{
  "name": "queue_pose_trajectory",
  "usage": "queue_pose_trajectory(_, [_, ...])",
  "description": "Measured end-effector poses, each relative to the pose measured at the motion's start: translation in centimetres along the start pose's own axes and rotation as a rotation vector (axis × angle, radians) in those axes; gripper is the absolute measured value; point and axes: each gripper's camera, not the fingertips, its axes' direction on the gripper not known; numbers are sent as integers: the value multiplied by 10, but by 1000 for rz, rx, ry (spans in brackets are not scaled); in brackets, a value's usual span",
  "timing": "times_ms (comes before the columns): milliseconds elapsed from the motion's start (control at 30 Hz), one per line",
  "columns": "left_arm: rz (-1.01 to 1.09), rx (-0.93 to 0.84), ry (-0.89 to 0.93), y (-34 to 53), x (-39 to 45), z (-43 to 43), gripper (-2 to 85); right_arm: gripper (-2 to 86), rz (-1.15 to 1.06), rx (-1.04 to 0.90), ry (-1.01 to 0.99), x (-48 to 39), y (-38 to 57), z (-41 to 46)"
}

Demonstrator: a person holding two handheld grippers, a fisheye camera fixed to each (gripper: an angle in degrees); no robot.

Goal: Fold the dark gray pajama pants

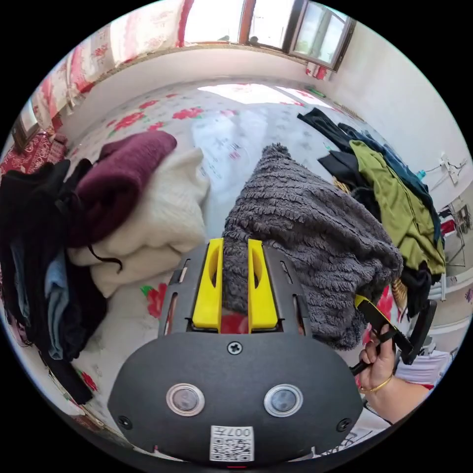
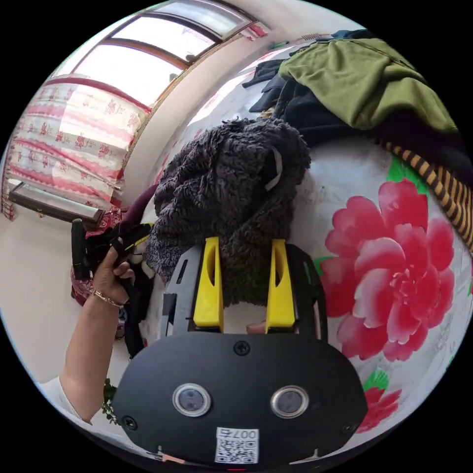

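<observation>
My left claw (image 1: 234, 256) is clamped on a fold of the dark gray pajama pants (image 1: 305, 231), which hang bunched above the flowered bed sheet (image 1: 231, 123) between a stack of folded clothes (image 1: 143, 207) and a heap with an olive green garment (image 1: 399, 207). My right claw (image 2: 245, 266) has its yellow jaws pressed against a thicker bunch of the same fuzzy pants. Each view catches the hand (image 1: 377, 362) holding the other claw.

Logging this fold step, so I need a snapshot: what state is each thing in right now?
Gray pants: bunched, held up off the bed, gripped at two spots.
Left gripper: shut on the pants.
Right gripper: shut on the pants.
Maroon sweater: folded, atop the cream one.
Cream sweater: folded, stacked.
Green garment: crumpled on the pile.
Window: swung open.
</observation>
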Motion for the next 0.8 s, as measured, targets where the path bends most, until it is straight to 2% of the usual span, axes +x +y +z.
queue_pose_trajectory(67, [-10, 112, -9, 7, -19, -12, 80, 133, 20, 95, 22, -25, -30, 27])
queue_pose_trajectory(133, [-17, 139, -16, 37, -31, -12, 79, 136, 18, 167, 61, -48, -60, 50])
queue_pose_trajectory(233, [-59, 69, -24, 108, -44, 0, 71, 137, -88, 112, 82, -75, -111, 71])
queue_pose_trajectory(333, [-63, -50, -72, 182, -38, 6, 65, 137, -221, -9, 62, -80, -128, 53])
queue_pose_trajectory(433, [-50, -191, -140, 241, -23, 4, 59, 132, -417, 50, 48, -66, -105, -18])
queue_pose_trajectory(500, [-81, -259, -148, 262, -17, -2, 51, 129, -511, 142, 234, -43, -95, -91])
queue_pose_trajectory(567, [-174, -312, -59, 278, -18, -11, 39, 129, -520, 242, 453, -22, -99, -149])
queue_pose_trajectory(633, [-211, -326, -13, 283, -16, -16, 32, 129, -443, 359, 692, 2, -110, -208])
queue_pose_trajectory(700, [-204, -341, -8, 284, -9, -17, 20, 129, -212, 462, 908, 42, -129, -281])
queue_pose_trajectory(733, [-194, -348, -4, 284, -3, -17, 10, 128, -158, 459, 916, 53, -133, -295])
queue_pose_trajectory(800, [-183, -351, 14, 283, 5, -17, 0, 117, 7, 329, 828, 96, -147, -323])
